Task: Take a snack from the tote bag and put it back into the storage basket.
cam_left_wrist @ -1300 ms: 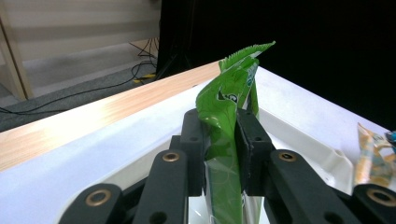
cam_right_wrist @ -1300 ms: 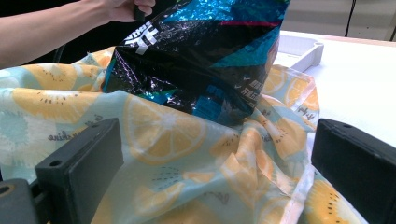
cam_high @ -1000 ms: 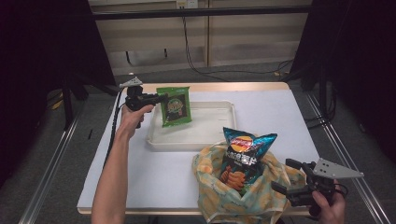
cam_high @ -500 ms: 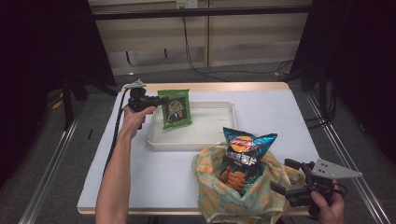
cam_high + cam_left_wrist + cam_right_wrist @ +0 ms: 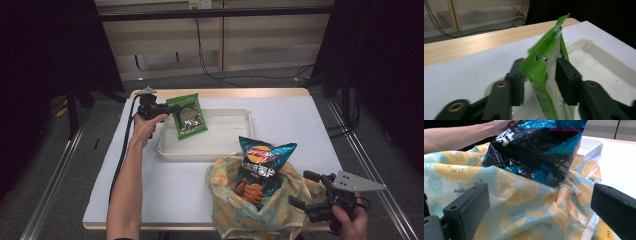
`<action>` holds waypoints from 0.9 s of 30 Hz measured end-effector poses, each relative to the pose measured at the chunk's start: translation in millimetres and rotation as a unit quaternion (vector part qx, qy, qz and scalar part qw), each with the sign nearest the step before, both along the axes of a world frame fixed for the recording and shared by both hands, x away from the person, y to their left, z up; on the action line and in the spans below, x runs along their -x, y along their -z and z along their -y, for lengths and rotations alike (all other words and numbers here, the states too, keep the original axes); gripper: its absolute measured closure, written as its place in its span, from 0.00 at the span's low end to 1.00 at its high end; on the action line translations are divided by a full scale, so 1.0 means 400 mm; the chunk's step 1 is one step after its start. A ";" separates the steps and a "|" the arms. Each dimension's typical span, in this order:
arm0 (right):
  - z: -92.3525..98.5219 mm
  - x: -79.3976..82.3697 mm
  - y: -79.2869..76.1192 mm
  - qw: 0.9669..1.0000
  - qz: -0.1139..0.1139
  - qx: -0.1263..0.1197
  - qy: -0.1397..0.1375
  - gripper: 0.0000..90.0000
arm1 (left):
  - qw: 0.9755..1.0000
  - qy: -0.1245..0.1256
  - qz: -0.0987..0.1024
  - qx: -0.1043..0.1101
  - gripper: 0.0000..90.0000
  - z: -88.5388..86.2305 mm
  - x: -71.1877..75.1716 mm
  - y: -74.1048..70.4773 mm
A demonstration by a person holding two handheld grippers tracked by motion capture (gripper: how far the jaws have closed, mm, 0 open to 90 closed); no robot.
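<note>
1. Green snack bag point(image 5: 187, 116) sits over the white tray's point(image 5: 235, 145) left end, between your L gripper point(image 5: 541, 75) jaws, which have just been opening; pads look off it.
2. R gripper point(image 5: 306, 192) gapes wide, empty, beside the fruit-print bag point(image 5: 225, 200) at the table's near edge.
3. Tray's right half is free.

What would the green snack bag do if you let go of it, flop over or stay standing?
Probably flop: the green snack bag is thin crinkly film, already bending at its top. It looks light for its size, puffed with air. The left gripper has just been opening around it, so it may slide down into the tray.
</note>
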State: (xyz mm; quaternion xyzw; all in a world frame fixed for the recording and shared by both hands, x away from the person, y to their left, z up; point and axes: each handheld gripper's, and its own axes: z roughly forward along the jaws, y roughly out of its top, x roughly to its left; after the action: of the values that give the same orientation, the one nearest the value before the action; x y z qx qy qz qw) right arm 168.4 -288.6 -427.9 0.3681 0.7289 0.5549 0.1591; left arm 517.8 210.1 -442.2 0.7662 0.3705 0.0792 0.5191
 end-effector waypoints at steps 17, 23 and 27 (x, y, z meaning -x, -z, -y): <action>-0.006 0.002 0.000 1.000 -0.001 -0.002 -0.013 0.02 | 0.999 -0.047 -0.010 0.002 0.31 -0.028 0.009 -0.014; -0.002 0.001 0.000 1.000 -0.002 -0.005 -0.006 0.02 | 0.998 -0.060 0.003 0.008 0.25 -0.041 0.024 -0.042; 0.003 0.002 -0.001 1.000 -0.002 -0.005 -0.003 0.02 | 0.998 -0.062 0.011 0.013 0.24 -0.055 0.039 -0.056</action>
State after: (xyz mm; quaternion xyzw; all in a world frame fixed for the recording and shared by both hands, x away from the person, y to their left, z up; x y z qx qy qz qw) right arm 167.7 -289.7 -427.7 0.3682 0.7276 0.5578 0.1543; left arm 502.1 232.3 -419.9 0.7342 0.4123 0.1147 0.5270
